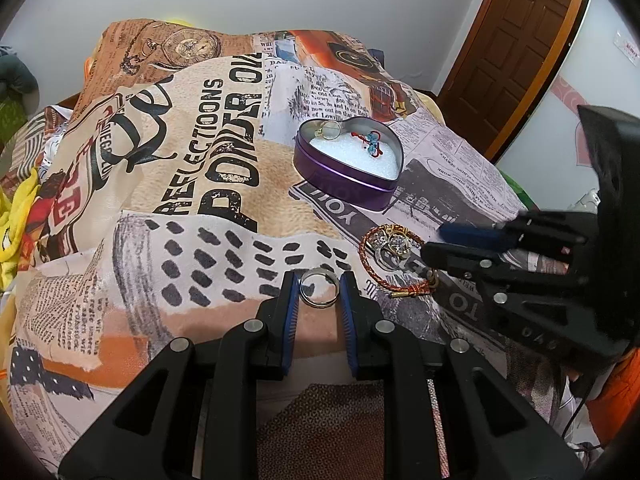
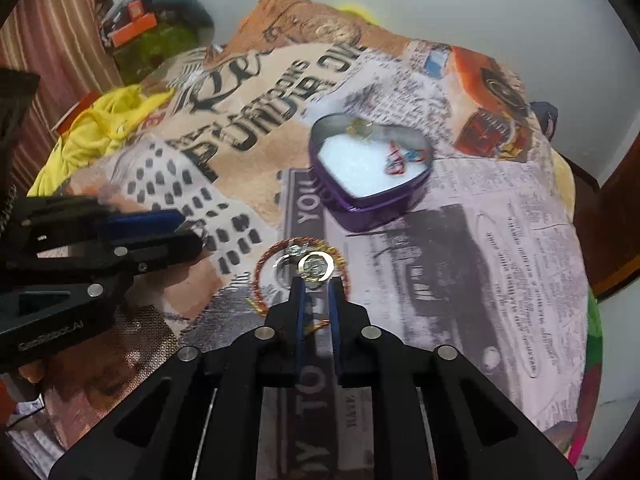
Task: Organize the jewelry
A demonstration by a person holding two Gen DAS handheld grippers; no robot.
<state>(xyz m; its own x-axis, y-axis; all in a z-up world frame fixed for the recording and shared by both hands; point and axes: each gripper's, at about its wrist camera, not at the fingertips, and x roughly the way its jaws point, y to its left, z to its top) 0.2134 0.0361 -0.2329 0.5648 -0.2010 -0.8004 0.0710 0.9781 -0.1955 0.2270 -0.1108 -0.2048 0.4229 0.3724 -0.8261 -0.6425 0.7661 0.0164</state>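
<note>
A purple heart-shaped tin [image 1: 347,164] with white foam holds a gold ring and a red-and-blue trinket; it also shows in the right wrist view [image 2: 370,168]. My left gripper [image 1: 319,289] is shut on a silver ring [image 1: 318,288], low over the printed cloth. A red braided bracelet [image 1: 394,258] lies on the cloth with several gem rings inside it. My right gripper [image 2: 316,280] has its jaws closed on a gold ring [image 2: 317,267] over that pile, inside the bracelet [image 2: 262,280]. It enters the left wrist view from the right [image 1: 434,240].
The printed newspaper-pattern cloth [image 1: 200,200] covers a humped bed. Yellow fabric [image 2: 100,128] and a green bundle [image 2: 160,40] lie at the left. A brown door [image 1: 516,52] stands at the back right. The left gripper shows at the left of the right wrist view [image 2: 188,228].
</note>
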